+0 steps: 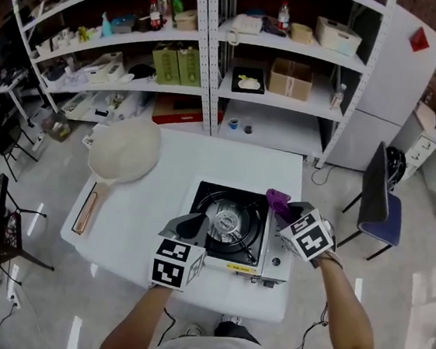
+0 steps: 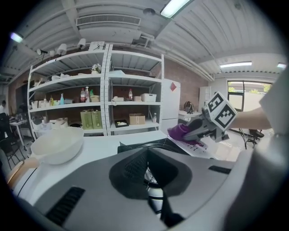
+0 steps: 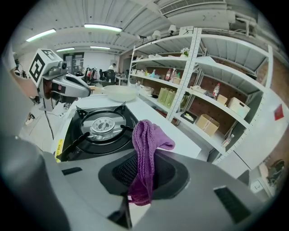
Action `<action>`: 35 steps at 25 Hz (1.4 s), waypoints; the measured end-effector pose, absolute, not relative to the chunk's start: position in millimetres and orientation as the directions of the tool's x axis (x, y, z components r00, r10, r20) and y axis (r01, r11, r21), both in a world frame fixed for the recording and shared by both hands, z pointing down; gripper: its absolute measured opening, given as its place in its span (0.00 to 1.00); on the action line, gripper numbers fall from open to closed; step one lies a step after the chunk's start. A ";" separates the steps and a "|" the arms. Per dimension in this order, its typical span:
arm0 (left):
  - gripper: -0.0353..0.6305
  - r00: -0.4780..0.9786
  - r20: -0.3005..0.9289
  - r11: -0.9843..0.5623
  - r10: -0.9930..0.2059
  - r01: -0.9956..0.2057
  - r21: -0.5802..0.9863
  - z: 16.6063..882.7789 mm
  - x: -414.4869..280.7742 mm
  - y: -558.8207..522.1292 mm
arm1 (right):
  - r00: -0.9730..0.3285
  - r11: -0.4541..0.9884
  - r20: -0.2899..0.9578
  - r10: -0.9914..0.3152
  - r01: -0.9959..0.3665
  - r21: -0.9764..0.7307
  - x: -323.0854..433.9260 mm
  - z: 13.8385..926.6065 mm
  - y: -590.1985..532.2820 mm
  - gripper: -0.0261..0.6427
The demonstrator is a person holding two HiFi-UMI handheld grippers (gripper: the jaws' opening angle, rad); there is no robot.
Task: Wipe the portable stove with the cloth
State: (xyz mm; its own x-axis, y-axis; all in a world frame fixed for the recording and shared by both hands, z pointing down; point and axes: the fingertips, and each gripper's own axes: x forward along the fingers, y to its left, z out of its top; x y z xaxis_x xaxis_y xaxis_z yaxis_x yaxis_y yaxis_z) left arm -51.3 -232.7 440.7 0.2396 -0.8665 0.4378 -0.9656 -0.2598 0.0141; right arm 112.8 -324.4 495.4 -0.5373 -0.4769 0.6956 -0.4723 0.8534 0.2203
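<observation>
White table [image 1: 164,164] below metal shelving, black-and-silver portable gas stove [image 1: 231,228] near its front edge, left gripper [image 1: 199,222] closed, empty, over the stove's front-left corner, right gripper [image 1: 280,210] clamping purple knitted cloth [image 1: 276,199] at the stove's right side

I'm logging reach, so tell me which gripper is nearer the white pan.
Left. The left gripper hovers over the stove's near-left corner, just right of the pan; the right gripper, holding the purple cloth, sits past the stove's right side.
</observation>
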 end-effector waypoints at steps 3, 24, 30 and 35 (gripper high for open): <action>0.06 0.256 0.434 -0.276 -0.864 -0.961 0.018 440.3 -51.7 -228.1 | -0.525 0.848 0.701 -0.483 -0.481 0.224 114.0 495.9 -314.6 0.14; 0.06 0.353 0.423 -0.371 -0.835 -0.928 0.042 448.0 -50.3 -181.9 | -0.485 0.811 0.707 -0.514 -0.542 0.218 120.8 497.8 -224.6 0.14; 0.06 0.379 0.420 -0.395 -0.824 -0.917 0.052 448.8 -49.5 -161.4 | -0.468 0.790 0.705 -0.532 -0.575 0.213 124.3 498.0 -197.2 0.14; 0.06 0.389 0.416 -0.406 -0.822 -0.912 0.053 448.2 -51.5 -148.6 | -0.457 0.776 0.706 -0.541 -0.595 0.209 126.9 500.6 -177.7 0.14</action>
